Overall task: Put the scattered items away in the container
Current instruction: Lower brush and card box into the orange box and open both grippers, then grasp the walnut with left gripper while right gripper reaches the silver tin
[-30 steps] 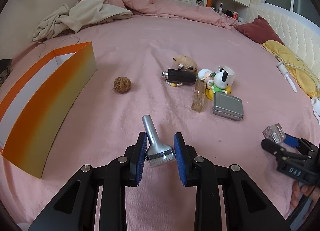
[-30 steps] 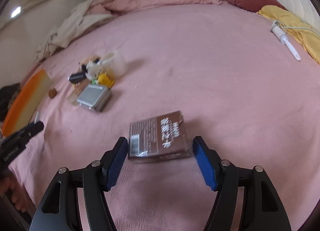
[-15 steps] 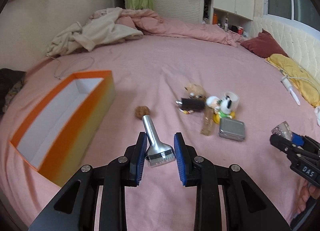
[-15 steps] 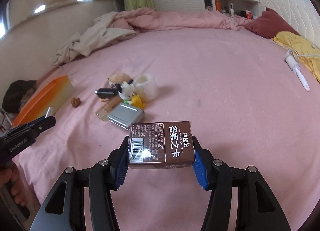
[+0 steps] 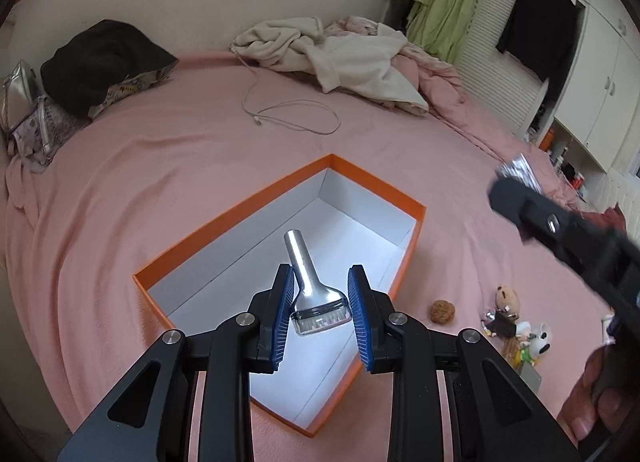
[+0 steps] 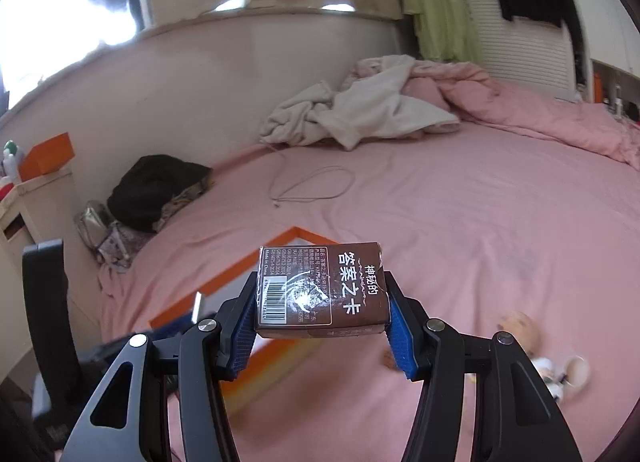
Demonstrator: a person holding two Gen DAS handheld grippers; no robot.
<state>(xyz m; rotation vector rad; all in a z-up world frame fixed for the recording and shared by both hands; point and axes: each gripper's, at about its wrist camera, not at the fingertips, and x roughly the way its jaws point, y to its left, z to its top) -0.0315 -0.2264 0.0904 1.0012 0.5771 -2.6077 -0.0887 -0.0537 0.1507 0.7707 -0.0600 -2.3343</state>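
My left gripper (image 5: 321, 312) is shut on a silver brush nozzle (image 5: 311, 291) and holds it above the open orange box (image 5: 376, 182) with a white, bare inside. My right gripper (image 6: 322, 312) is shut on a brown card box (image 6: 322, 290) with white print, held in the air to the right of the orange box (image 6: 240, 266); its arm shows at the right of the left wrist view (image 5: 560, 230). A walnut (image 5: 443, 311) and a cluster of small toys (image 5: 516, 332) lie on the pink bed right of the box.
A white cable (image 5: 296, 114) loops on the pink bedsheet (image 5: 120, 182) beyond the box. Crumpled cream and pink bedding (image 5: 352, 58) lies at the far side. A black bag (image 5: 100, 62) and a silver bag (image 5: 20, 98) sit at the bed's left edge.
Both grippers have swung left with their loads. The left one now hangs over the orange box's opening; the right one has lifted the card box higher and nearer the box.
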